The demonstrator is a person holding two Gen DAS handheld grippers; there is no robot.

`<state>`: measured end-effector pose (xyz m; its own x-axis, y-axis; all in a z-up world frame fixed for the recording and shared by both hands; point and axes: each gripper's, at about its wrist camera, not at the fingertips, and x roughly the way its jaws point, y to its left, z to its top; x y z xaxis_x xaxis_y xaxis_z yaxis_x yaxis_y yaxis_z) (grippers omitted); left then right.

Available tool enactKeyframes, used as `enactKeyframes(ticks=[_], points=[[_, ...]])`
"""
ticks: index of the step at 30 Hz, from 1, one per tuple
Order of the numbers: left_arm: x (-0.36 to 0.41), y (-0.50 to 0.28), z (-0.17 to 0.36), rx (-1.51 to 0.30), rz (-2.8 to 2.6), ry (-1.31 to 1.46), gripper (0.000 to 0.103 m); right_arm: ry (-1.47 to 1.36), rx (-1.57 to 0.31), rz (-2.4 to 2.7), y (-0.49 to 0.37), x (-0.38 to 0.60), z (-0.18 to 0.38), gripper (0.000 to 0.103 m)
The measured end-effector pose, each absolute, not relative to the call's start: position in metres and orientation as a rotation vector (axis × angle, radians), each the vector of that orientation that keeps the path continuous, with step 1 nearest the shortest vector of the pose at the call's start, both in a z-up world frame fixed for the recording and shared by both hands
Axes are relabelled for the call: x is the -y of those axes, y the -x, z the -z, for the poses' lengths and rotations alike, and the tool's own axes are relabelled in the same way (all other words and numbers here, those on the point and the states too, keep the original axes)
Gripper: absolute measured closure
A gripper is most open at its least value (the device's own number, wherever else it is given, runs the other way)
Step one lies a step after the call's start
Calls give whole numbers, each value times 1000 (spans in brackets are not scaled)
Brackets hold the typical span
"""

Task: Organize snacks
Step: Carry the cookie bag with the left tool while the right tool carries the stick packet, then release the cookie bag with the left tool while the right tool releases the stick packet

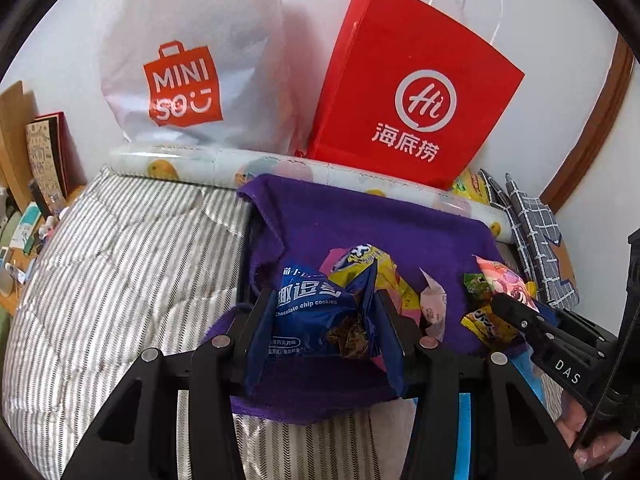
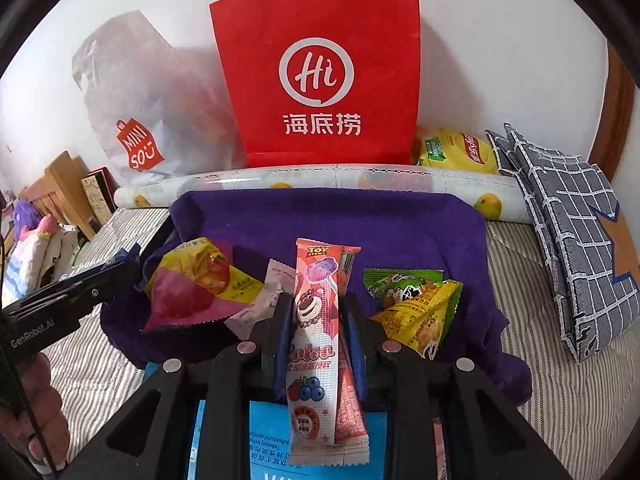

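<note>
My left tool [image 1: 326, 312] is clamped on the blue foil packet of chocolate chip cookies [image 1: 316, 312], held clear above the purple fleece towel [image 1: 380, 216] spread on the striped bed [image 1: 120, 248]. My right tool [image 2: 318, 316] pinches the pink strawberry-bear candy stick pack [image 2: 316, 320] upright at its middle, so it hangs without folding. Remaining snacks, a yellow-and-magenta packet [image 2: 192, 284] and a green-and-yellow packet [image 2: 416, 304], lie loose on the towel. The red paper carrier bag [image 2: 320, 72] stands behind, probably the destination.
</note>
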<state>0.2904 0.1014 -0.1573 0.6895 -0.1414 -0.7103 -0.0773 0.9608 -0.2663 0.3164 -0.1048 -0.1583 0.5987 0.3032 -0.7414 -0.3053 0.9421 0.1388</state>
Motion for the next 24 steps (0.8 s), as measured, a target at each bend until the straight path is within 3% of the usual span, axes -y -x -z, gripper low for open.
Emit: enactKeyframes(ticks=[6,12,24], points=[[-90,-291,162,-825,47,256,54,14,-840,-310,-318,105,163,77],[-85,-290,165,-828,59,250,54,-7,-812,-323,-315,108,159,62],[-87,-293,173,-849,72,295,50,16,-802,-351,-305,100,155,62]])
